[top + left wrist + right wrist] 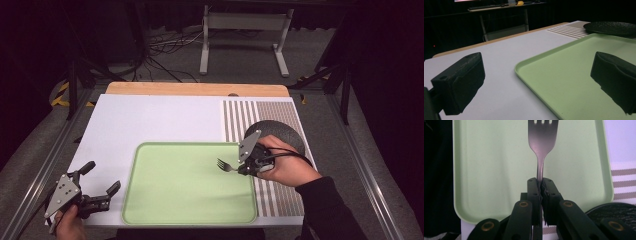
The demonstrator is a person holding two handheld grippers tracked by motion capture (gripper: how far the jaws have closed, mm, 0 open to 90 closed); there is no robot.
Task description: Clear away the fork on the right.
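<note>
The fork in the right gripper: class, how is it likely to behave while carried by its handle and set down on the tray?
The fork looks like smooth metal, so probably stiff; it juts straight from the right gripper without drooping. Its narrow handle is pinched between shut jaws, so it may pivot or slip. Its flat shape should rest on the green tray without rolling.

White table with green tray, striped mat, black plate.

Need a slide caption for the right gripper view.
Right gripper shut on a metal fork, held above the pale green tray.
</note>
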